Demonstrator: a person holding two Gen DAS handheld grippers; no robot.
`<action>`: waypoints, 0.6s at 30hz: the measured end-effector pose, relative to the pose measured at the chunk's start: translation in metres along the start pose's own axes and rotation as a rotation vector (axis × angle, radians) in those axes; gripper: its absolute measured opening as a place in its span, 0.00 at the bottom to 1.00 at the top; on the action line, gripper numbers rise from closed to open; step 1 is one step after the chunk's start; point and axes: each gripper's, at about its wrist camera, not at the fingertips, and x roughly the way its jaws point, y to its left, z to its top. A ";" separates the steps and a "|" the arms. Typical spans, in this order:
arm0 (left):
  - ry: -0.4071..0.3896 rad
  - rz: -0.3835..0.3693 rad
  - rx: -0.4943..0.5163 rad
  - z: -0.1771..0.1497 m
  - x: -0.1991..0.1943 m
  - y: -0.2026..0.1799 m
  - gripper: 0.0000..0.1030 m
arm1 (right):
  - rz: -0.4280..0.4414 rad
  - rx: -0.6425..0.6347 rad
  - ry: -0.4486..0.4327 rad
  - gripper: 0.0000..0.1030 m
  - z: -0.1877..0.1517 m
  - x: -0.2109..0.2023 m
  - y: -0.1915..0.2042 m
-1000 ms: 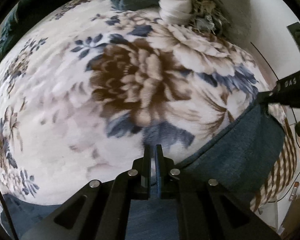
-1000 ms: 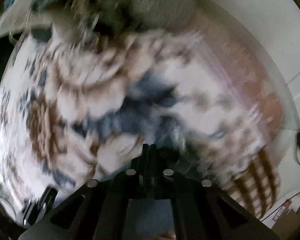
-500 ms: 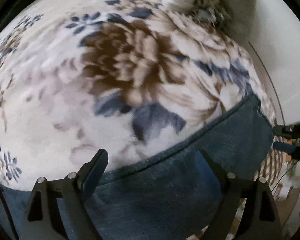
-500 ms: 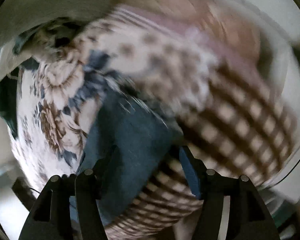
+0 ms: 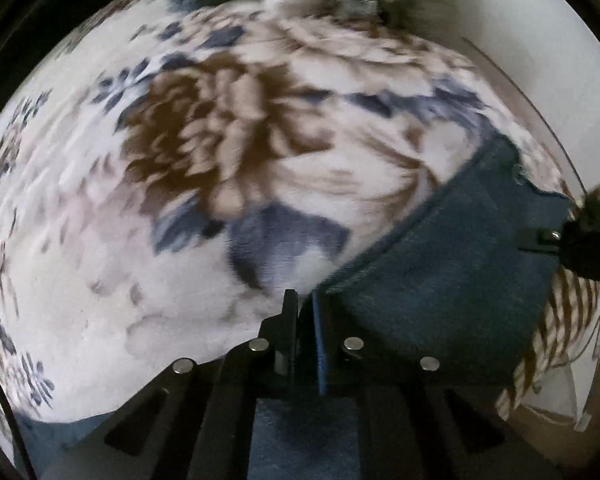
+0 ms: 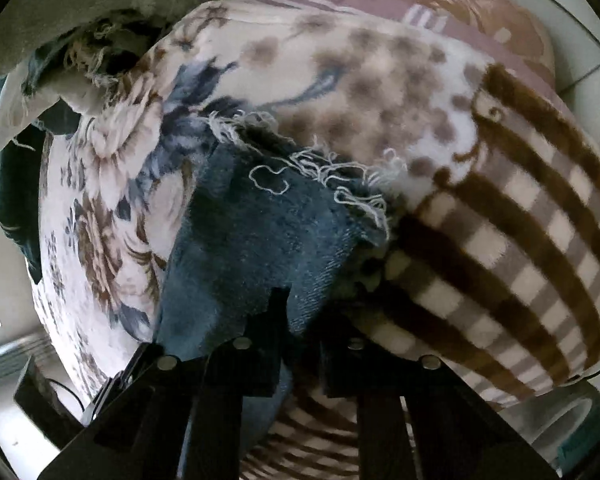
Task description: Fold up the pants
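The pants are dark blue denim (image 5: 452, 272) lying on a floral blanket (image 5: 180, 200). In the left wrist view my left gripper (image 5: 304, 304) is shut on the near edge of the denim, which stretches right to my right gripper (image 5: 556, 240) at the frame's right edge. In the right wrist view my right gripper (image 6: 304, 304) is shut on the denim (image 6: 252, 248) near its frayed white-threaded hem (image 6: 332, 176).
The blanket has brown and blue flowers (image 6: 96, 248) and a brown checked border (image 6: 520, 248) at its right edge. A grey pillow and bundled cloths (image 6: 80, 24) lie at the far end. A white wall (image 5: 500, 20) runs along the right.
Half a second ago both grippers stood open over the denim. Now both are shut on it, and the denim edge is lifted between them.
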 end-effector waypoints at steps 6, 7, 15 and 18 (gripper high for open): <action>0.038 -0.096 -0.236 0.004 -0.008 0.041 0.20 | 0.257 0.028 0.030 0.54 0.009 0.006 -0.017; 0.036 -0.125 -0.272 0.003 -0.011 0.049 0.32 | 0.325 0.041 0.033 0.54 0.011 0.012 -0.022; 0.080 -0.136 -0.472 -0.026 -0.029 0.101 0.74 | 0.532 0.020 -0.072 0.49 0.015 0.032 -0.026; 0.079 -0.120 -0.529 -0.053 -0.032 0.108 0.76 | 0.492 -0.002 -0.103 0.16 0.015 0.033 -0.017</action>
